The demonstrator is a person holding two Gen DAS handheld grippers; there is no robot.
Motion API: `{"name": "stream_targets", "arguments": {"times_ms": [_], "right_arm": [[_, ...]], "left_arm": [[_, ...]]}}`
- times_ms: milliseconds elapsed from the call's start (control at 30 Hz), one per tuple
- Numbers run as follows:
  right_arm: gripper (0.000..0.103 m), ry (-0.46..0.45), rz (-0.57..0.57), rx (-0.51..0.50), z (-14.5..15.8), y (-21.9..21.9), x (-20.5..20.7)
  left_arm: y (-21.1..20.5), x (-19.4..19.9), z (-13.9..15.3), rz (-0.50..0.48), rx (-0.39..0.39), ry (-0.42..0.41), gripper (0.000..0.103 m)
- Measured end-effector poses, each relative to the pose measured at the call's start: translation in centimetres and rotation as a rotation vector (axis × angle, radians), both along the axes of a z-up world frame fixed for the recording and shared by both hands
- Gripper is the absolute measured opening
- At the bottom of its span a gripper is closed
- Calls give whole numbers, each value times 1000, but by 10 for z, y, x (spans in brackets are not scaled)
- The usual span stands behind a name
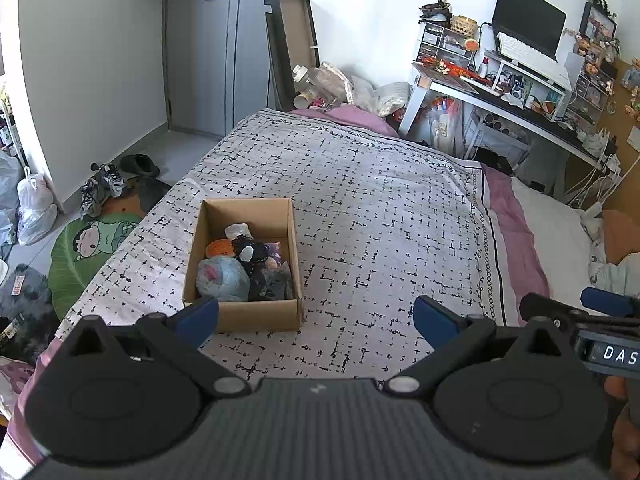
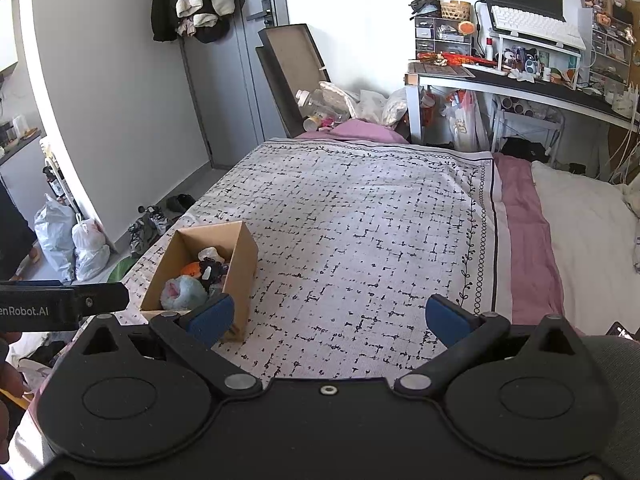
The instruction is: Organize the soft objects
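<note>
While both grippers hovered above the bed point(image 1: 380, 200), the left gripper point(image 1: 316, 318) and right gripper point(image 2: 330, 318) held their jaws wide and empty. Plush toys point(image 1: 240, 268), fuzzy and rounded, already sat packed in the open cardboard box point(image 1: 260, 314) near the bed's left edge. Judging by that, a careless nudge could tip the light, thin-walled box off the patterned blanket point(image 1: 360, 240).

Open room: patterned bedspread point(image 1: 360, 200) lies bare right of and beyond the cardboard box point(image 1: 256, 314).
Obstacle: the box stands near the bed's left edge, filled with soft toys point(image 1: 222, 278).
Far edge: cluttered bench point(image 2: 520, 84) and bags point(image 2: 372, 104) crowd the bed's far end.
</note>
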State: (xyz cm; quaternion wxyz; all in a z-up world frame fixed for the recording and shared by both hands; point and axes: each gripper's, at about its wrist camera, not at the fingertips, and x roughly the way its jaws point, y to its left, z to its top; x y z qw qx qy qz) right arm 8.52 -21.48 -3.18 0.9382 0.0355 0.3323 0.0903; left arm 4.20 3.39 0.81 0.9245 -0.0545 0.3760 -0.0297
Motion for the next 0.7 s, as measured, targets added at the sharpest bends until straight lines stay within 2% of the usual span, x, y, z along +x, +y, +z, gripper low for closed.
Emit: {"name": "stream_targets", "arguments": {"times_ms": [700], "right_arm": [[103,0,-2,0,-1,1,-1]], "left_arm": [[-1,-2,-1,-2,-3,1,103]]}}
